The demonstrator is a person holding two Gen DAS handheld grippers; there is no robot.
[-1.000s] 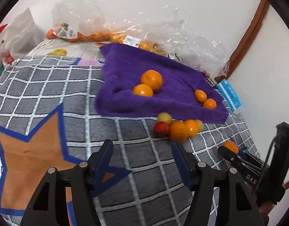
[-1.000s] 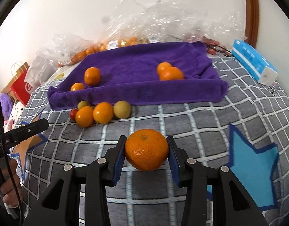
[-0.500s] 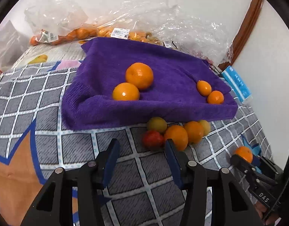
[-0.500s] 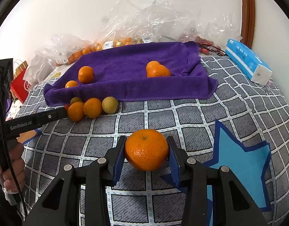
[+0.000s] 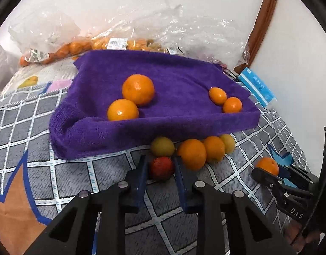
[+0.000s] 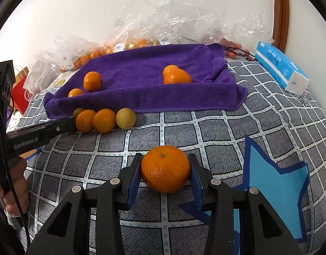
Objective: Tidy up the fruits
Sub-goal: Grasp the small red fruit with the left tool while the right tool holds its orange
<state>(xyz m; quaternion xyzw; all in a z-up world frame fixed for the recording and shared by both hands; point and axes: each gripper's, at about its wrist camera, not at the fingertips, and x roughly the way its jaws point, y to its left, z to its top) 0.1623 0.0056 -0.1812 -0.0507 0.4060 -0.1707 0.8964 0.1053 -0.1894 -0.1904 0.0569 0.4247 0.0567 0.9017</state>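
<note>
A purple towel (image 5: 175, 78) lies on the checked bedspread and holds several oranges: a big pair (image 5: 138, 89) at the left and a small pair (image 5: 225, 99) at the right. In front of it lies a row of loose fruit: a red fruit (image 5: 161, 167), a yellow-green one (image 5: 162, 146), two oranges (image 5: 192, 154) and another yellow one (image 5: 227, 142). My left gripper (image 5: 160, 170) has its fingers on both sides of the red fruit, closed onto it. My right gripper (image 6: 165, 170) is shut on a large orange (image 6: 165, 168), held above the bedspread.
Clear plastic bags of fruit (image 5: 120, 42) lie behind the towel against the white wall. A blue tissue pack (image 6: 279, 68) lies at the right. A red paper bag (image 6: 20, 97) stands at the far left. A wooden door frame (image 5: 260, 21) is at the right.
My left gripper has moved forward to the loose fruit and closed its fingers around the red fruit. My right gripper has kept hold of the large orange and drifted back slightly.
</note>
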